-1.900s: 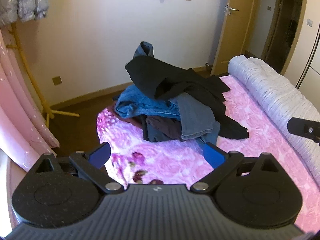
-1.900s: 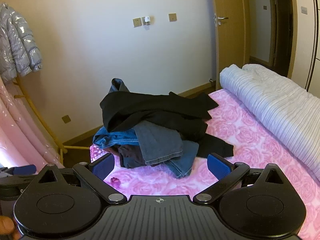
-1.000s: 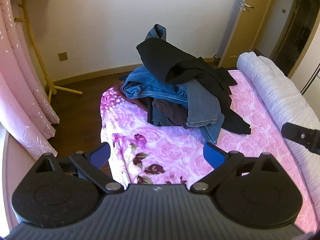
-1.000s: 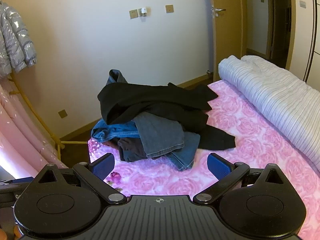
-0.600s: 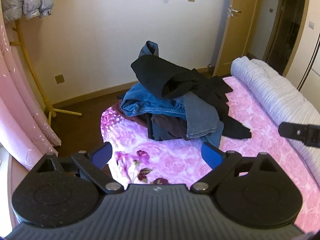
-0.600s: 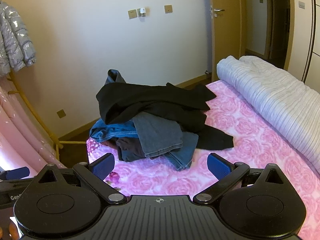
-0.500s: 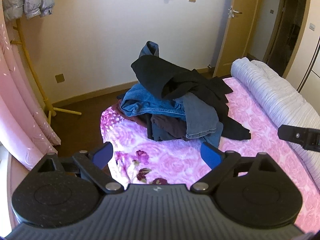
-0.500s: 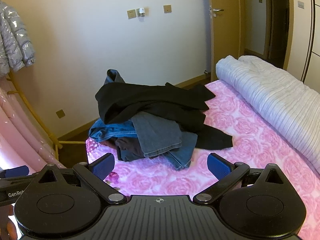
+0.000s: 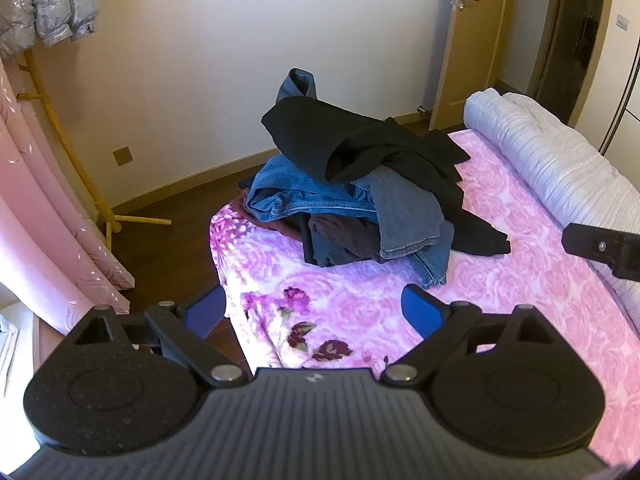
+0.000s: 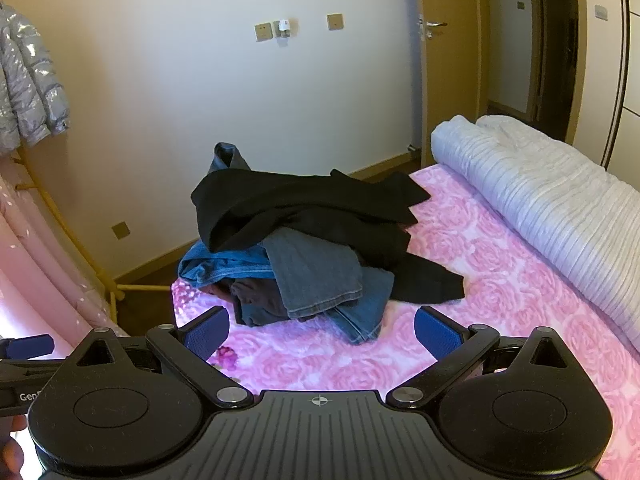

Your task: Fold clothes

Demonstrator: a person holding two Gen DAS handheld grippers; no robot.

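A loose pile of clothes sits near the far corner of the pink floral bed (image 9: pixel 360 304) (image 10: pixel 500 280). A black garment (image 9: pixel 360 144) (image 10: pixel 304 204) lies on top, over blue jeans (image 9: pixel 292 196) (image 10: pixel 316 276) and a dark maroon piece (image 9: pixel 344 236) (image 10: pixel 256 296). My left gripper (image 9: pixel 314 308) hovers open over the bed's near left edge, well short of the pile. My right gripper (image 10: pixel 322 330) is open too, just short of the pile's front, with nothing between its blue pads. The right gripper's black tip shows at the left wrist view's right edge (image 9: pixel 600 246).
A rolled white-grey quilt (image 9: pixel 552 160) (image 10: pixel 552 208) lies along the bed's right side. Pink curtains (image 9: pixel 44 200), a yellow coat stand (image 9: pixel 92 184) with a silver puffer jacket (image 10: pixel 28 96) are left. Dark wood floor (image 9: pixel 160 240), a wall and a door (image 10: pixel 448 60) lie beyond.
Both grippers have drifted slightly closer to the pile; the left view tilted down and back up over the past two seconds. Jaws stay wide and the clothes have not moved.
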